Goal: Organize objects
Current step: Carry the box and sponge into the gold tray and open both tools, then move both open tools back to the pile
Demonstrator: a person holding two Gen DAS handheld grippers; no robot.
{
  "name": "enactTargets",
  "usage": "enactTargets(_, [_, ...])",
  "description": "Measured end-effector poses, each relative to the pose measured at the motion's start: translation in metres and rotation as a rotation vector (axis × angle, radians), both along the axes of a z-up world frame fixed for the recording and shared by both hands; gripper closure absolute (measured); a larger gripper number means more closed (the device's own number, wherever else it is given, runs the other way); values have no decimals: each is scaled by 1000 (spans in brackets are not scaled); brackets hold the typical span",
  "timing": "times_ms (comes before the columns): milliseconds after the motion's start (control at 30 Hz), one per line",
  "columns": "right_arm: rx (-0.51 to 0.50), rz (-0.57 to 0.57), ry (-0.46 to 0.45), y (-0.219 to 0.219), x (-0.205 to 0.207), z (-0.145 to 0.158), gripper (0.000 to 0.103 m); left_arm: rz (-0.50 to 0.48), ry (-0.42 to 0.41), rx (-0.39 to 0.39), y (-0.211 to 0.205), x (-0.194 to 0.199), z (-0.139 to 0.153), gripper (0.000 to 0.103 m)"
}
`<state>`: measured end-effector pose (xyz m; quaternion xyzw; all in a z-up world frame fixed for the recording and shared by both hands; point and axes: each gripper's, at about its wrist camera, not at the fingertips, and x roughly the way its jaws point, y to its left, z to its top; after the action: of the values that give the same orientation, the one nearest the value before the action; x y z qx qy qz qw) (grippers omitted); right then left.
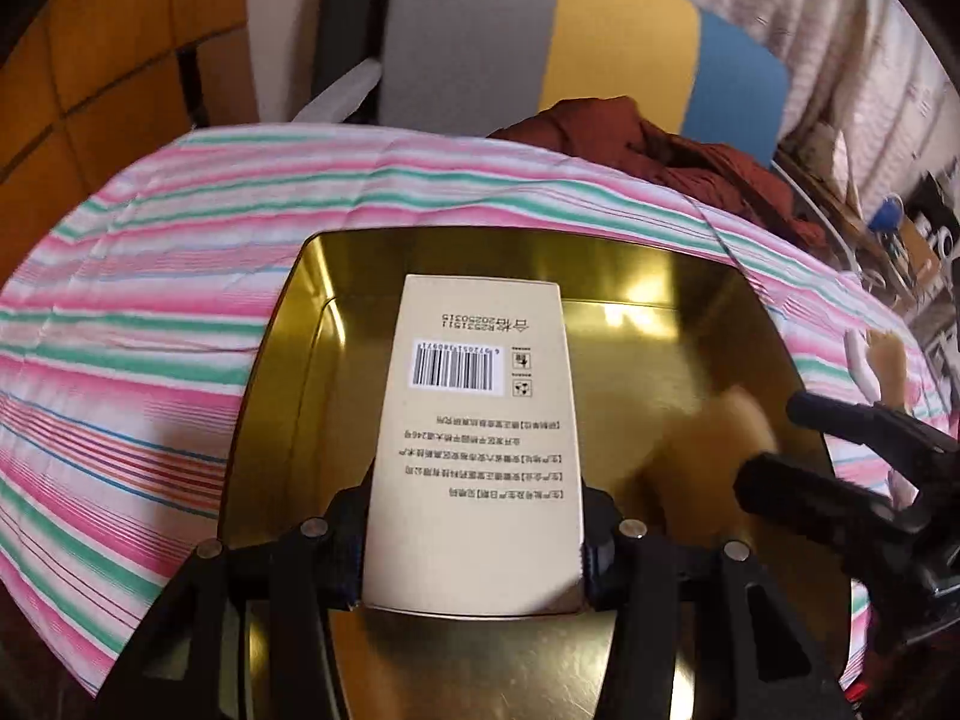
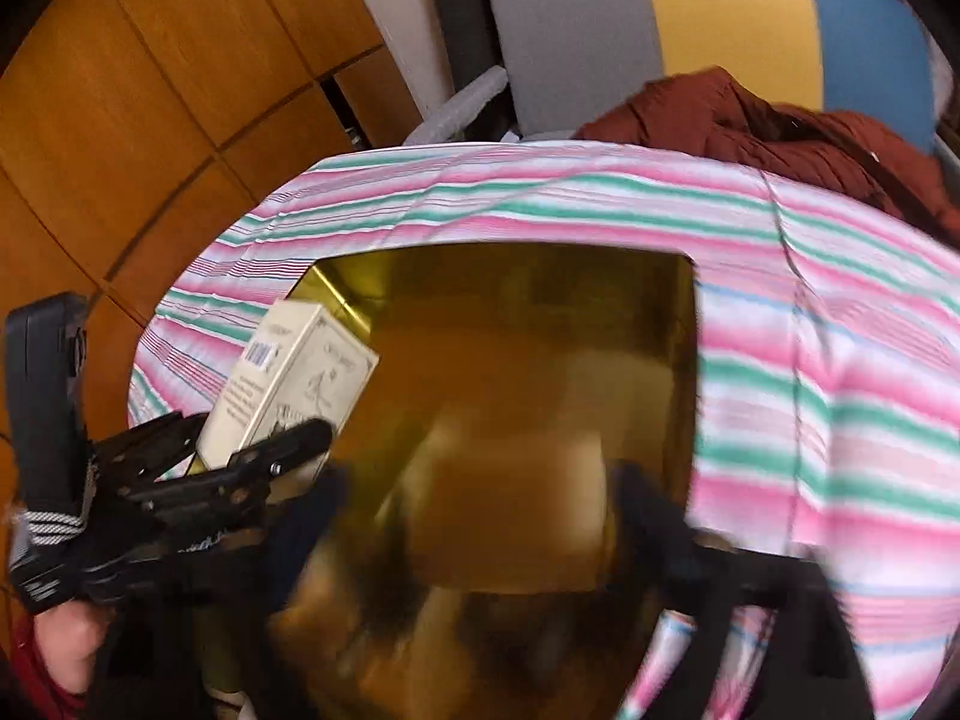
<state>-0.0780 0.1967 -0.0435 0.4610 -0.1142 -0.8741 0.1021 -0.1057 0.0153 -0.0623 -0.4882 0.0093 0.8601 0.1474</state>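
Note:
A shiny gold tin tray (image 1: 690, 324) lies on the striped cloth. My left gripper (image 1: 474, 546) is shut on a cream carton box (image 1: 480, 420) with a barcode and holds it over the tray's left half. The box also shows in the right wrist view (image 2: 288, 384), clamped in the left gripper (image 2: 240, 456). My right gripper (image 2: 480, 516) is over the gold tray (image 2: 540, 312), blurred by motion; a blurred tan shape (image 2: 510, 510) sits between its fingers. It enters the left wrist view at the right (image 1: 798, 450).
A pink, green and white striped cloth (image 1: 150, 300) covers the table. A dark red garment (image 1: 660, 150) lies at the far edge. A grey, yellow and blue chair back (image 1: 540, 48) stands behind. Wooden cabinet panels (image 2: 120, 120) are on the left.

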Motion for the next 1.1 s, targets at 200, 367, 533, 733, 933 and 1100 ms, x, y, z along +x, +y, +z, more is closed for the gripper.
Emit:
enactTargets(200, [-74, -17, 134, 0, 4, 24, 0, 35, -34, 17, -8, -9, -5, 48])
enactTargets(367, [-59, -57, 203, 11, 45, 40, 0, 68, 11, -6, -6, -4, 5, 48])
enactTargets(533, [-50, -127, 259, 39, 92, 47, 0, 82, 95, -2, 8, 16, 26, 48])
enactTargets(733, [-4, -211, 275, 81, 143, 46, 0, -86, 136, 108, 59, 55, 46, 48])
enactTargets(933, [25, -392, 233, 138, 194, 27, 14, -294, 128, 185, 128, 97, 55, 48])
enactTargets(1100, [30, -608, 200, 195, 235, 7, 22, -414, 113, 174, 175, 130, 50, 48])
